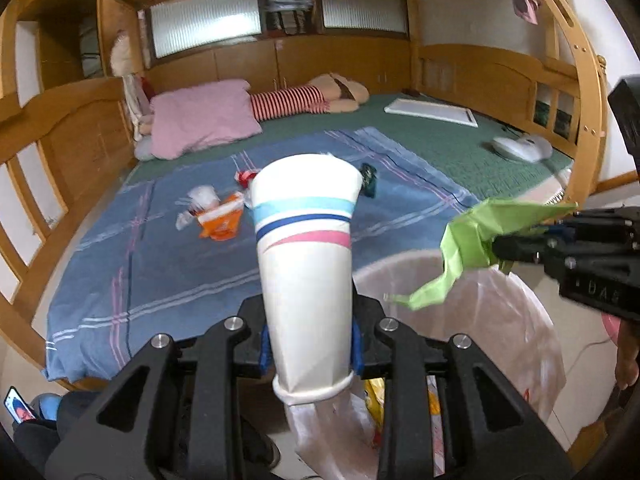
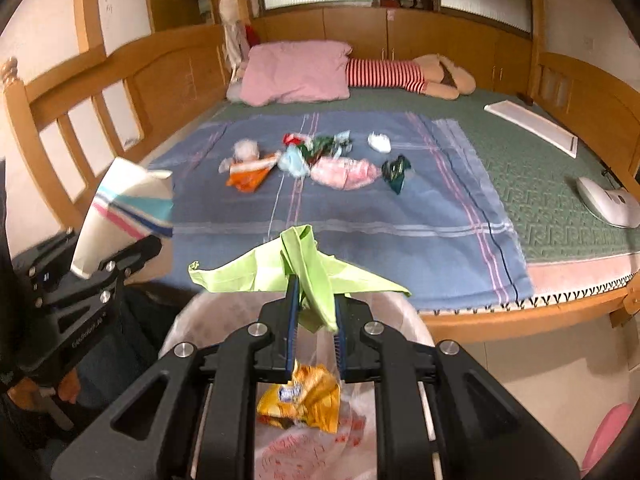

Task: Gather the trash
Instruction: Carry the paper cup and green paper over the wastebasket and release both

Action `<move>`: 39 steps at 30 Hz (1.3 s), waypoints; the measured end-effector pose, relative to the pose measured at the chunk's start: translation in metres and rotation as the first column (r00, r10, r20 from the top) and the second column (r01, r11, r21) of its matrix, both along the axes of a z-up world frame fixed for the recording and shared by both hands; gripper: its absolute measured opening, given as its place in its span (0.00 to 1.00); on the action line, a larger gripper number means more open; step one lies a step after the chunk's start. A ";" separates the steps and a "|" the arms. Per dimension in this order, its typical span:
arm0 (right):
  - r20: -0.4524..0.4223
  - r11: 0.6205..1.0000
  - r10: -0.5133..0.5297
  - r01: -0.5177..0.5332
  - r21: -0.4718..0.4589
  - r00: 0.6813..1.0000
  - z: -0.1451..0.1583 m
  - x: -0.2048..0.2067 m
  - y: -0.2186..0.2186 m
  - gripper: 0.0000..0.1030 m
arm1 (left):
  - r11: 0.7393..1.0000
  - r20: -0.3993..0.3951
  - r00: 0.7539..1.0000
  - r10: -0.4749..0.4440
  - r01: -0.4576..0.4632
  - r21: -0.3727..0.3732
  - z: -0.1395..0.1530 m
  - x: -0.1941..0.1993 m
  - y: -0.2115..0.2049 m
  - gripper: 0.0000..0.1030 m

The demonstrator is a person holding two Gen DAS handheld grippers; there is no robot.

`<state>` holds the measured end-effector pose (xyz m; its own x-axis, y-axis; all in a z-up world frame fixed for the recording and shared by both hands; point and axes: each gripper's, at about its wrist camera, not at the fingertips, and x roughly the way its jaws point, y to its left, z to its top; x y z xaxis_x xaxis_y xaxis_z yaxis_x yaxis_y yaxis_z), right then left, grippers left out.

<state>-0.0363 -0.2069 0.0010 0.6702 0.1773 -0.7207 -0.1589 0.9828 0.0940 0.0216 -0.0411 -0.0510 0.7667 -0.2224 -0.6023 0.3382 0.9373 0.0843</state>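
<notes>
My left gripper (image 1: pixel 310 340) is shut on a white paper cup (image 1: pixel 306 240) with blue and pink stripes, held beside the bin; the cup also shows in the right wrist view (image 2: pixel 120 216). My right gripper (image 2: pixel 314 312) is shut on a crumpled green paper (image 2: pixel 300 268), held over the bag-lined trash bin (image 2: pixel 224 312). The green paper shows in the left wrist view (image 1: pixel 476 240) above the bin (image 1: pixel 520 320). A yellow wrapper (image 2: pixel 304 400) lies inside the bin. Several wrappers lie on the blue cloth (image 2: pixel 400 216): orange (image 2: pixel 248 174), pink (image 2: pixel 344 172), dark green (image 2: pixel 396 170), white (image 2: pixel 379 142).
The wooden bed has a pink pillow (image 2: pixel 296 72), a striped plush doll (image 2: pixel 400 74), a white board (image 2: pixel 532 126) and a white device (image 2: pixel 608 202). Wooden rails (image 2: pixel 60 128) frame the bed. A phone (image 1: pixel 18 404) lies low at left.
</notes>
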 end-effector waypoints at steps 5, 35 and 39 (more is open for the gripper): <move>-0.075 1.000 0.023 -0.024 -0.006 0.997 -0.022 -0.009 0.001 0.15 | 1.000 -0.080 0.996 -0.026 0.025 -0.015 -0.014 0.001 -0.006 0.29; 0.048 0.956 -0.206 0.212 -0.203 0.977 -0.010 -0.016 -0.019 0.74 | 0.989 -0.195 0.970 -0.144 0.145 -0.010 -0.046 -0.007 -0.033 0.82; 0.049 0.953 -0.227 0.232 -0.196 0.973 -0.011 -0.015 -0.023 0.75 | 0.993 -0.183 0.977 -0.113 0.114 -0.004 -0.045 -0.005 -0.030 0.85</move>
